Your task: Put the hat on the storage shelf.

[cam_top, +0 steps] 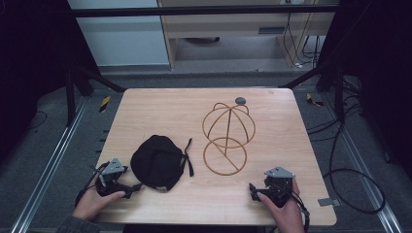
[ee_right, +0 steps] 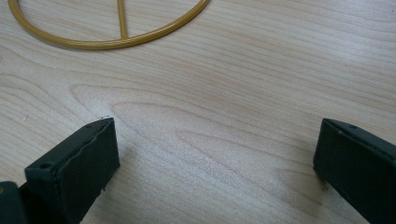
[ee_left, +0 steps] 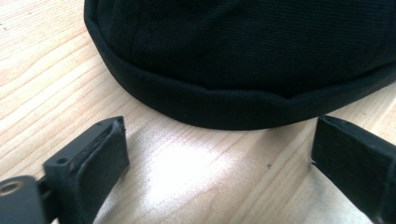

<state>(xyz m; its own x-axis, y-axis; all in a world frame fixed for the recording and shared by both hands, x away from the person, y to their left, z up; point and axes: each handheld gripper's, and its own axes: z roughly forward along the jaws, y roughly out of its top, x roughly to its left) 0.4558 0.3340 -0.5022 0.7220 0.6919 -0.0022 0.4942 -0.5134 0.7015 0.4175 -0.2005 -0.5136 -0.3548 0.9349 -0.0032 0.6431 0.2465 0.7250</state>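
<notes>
Jaws of both grippers spread, empty, over pale wooden table, grey floor around.

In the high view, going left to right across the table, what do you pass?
Left gripper → black cap → cap's black strap → wire hat stand → right gripper, all on the wooden table.
</notes>
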